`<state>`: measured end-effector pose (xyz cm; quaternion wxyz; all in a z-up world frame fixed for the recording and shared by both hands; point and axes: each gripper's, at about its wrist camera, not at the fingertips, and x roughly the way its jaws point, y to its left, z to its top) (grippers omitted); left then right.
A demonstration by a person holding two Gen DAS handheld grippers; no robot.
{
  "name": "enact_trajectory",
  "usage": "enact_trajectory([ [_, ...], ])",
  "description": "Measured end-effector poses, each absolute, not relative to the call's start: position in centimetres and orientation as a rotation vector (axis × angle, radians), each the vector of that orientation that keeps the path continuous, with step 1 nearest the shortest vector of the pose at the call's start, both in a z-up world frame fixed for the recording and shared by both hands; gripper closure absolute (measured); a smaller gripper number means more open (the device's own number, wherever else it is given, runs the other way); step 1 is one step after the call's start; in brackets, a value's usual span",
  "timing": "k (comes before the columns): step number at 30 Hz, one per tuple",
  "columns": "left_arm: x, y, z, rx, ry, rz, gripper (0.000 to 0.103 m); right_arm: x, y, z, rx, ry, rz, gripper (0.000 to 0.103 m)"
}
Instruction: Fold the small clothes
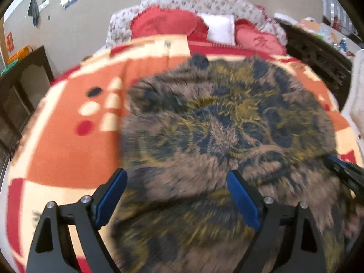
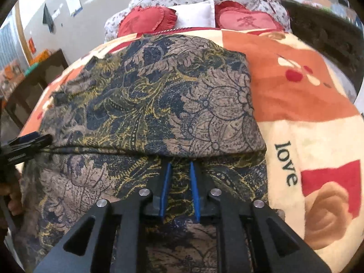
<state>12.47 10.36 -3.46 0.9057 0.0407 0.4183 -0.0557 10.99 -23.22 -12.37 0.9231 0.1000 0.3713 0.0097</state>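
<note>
- We see the patterned garment (image 2: 145, 95) spread on the orange-and-cream blanket (image 2: 295, 104), its near part folded over.
- Our left gripper (image 1: 177, 182) hangs above it, jaws spread wide, empty.
- Our right gripper (image 2: 179, 166) has its jaws narrowly parted at the fold edge; we cannot tell whether they pinch cloth.

Beige wall (image 1: 91, 22), floral headboard (image 1: 204, 0), dark side cabinet (image 1: 20, 86), orange patterned blanket (image 2: 295, 95)

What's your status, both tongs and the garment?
Left tongs wide open over patterned garment. Right tongs narrow at its folded edge, grip unclear. Nothing blocking.
</note>
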Motion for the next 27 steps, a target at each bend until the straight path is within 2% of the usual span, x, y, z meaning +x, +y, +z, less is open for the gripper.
enact_trajectory([
  [4,8.0,14.7,-1.6,0.106,0.87,-0.111,0.01,10.7,-23.2,-12.4,0.181,0.756,0.014,0.085],
  [9,2.5,19.8,-3.7,-0.093,1.004,-0.145,0.01,10.6,-22.9,-12.3,0.174,0.754,0.013,0.085],
  [13,-2.6,19.1,-6.0,-0.127,1.09,-0.21,0.01,10.7,-23.1,-12.4,0.184,0.753,0.019,0.085],
  [22,-7.6,15.2,-6.5,-0.087,1.082,-0.437,0.001,10.7,-23.3,-12.5,0.196,0.751,0.028,0.085],
  [27,-8.4,16.2,-6.8,-0.377,1.105,-0.652,0.001,10.7,-23.3,-12.5,0.197,0.75,0.028,0.085],
])
